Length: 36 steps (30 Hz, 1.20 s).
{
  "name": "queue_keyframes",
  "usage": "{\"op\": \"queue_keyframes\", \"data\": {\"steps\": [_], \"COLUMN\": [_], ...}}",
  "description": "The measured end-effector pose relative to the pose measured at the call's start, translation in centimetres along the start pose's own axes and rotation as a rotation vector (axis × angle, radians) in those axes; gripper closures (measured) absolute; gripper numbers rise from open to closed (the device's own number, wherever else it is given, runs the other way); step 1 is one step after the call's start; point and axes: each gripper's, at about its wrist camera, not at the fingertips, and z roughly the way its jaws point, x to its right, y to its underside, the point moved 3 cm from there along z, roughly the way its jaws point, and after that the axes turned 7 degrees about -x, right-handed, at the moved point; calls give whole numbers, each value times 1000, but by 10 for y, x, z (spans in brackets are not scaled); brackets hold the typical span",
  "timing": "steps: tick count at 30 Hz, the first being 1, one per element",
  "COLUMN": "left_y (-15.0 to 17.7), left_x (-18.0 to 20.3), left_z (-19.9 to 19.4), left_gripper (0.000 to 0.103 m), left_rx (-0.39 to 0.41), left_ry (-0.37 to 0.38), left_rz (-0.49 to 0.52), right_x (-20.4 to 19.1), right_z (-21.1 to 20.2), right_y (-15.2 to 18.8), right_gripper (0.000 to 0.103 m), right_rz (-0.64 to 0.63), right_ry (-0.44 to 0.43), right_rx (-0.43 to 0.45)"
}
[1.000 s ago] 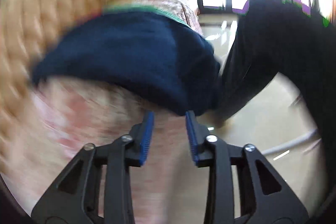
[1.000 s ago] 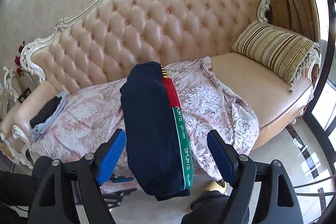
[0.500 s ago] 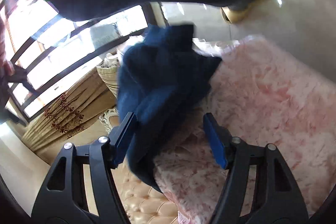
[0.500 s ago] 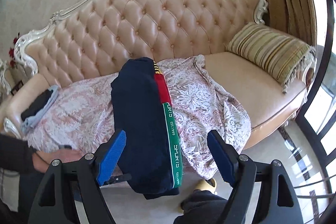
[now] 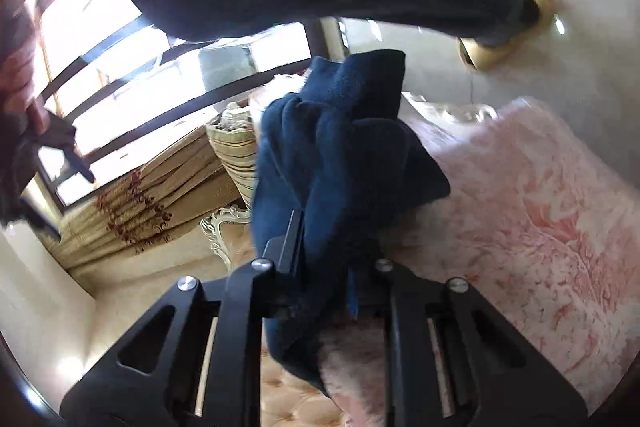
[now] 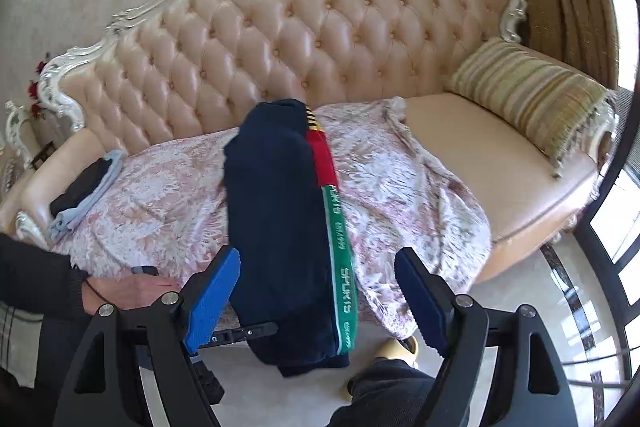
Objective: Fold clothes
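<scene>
1. We see the navy trousers (image 6: 280,227) lying as a long narrow strip across the pink blanket (image 6: 400,187) on the sofa (image 6: 320,39). The long axis runs from the sofa back out toward us, and the near end hangs over the front edge toward the floor (image 6: 260,399).
2. A red and green stripe (image 6: 338,247) runs down the strip's right edge.
3. Our left gripper (image 5: 324,259) is closed on navy cloth at that near end; the trousers (image 5: 340,163) bunch up beyond it, over the blanket (image 5: 540,227).
4. Our right gripper (image 6: 316,303) hangs with its jaws spread wide, holding nothing. The hanging end sits right between its fingers in view, the striped edge nearer the right finger.
5. So the left is the nearer hand, already on the cloth. We judge that any fold turns on the long axis, near end carried toward the sofa back.
6. A small folded pile (image 6: 80,191) rests at the sofa's left end, and a striped cushion (image 6: 528,95) at its right, both well apart from the trousers.
</scene>
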Motion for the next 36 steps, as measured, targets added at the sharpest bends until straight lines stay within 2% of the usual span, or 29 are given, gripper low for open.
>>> {"op": "queue_keyframes", "data": {"steps": [4,8,10,11,13,15,17,19,21,25,27,30,34,36], "left_y": [9,37,61,72,96,118,133,142,146,153,156,163,172,170], "left_x": [-63,-145,-182,-193,-215,-232,-239,-240,-235,-226,-221,-222,-224,-223], "left_z": [-11,-6,7,14,29,37,48,59,65,78,84,89,91,90], "left_gripper": [84,85,85,85,85,85,85,85,85,85,85,85,85,85], "left_rx": [8,-23,-41,-47,-46,-37,-27,-22,-23,-25,-27,-17,-14,-9], "left_ry": [131,357,510,552,660,726,782,828,859,919,950,979,991,995], "left_rz": [-266,-610,-791,-862,-1001,-1095,-1146,-1179,-1186,-1201,-1208,-1228,-1233,-1218], "right_x": [1,14,22,26,31,34,39,43,34,3,-2,-4,-20,-26], "right_z": [8,5,3,3,2,-1,-2,7,25,51,55,73,96,103], "right_y": [-6,-13,-14,-14,-10,-5,-1,-1,-1,11,21,37,56,59], "right_gripper": [22,19,18,18,18,18,18,18,18,18,18,18,18,18], "right_rz": [-66,-27,-4,-5,-57,-139,-191,-258,-385,-645,-711,-832,-1014,-1077], "right_ry": [-131,-255,-318,-344,-349,-326,-288,-219,-99,8,57,181,246,279], "right_rx": [-12,59,94,107,135,187,232,235,188,61,37,-2,-66,-50]}}
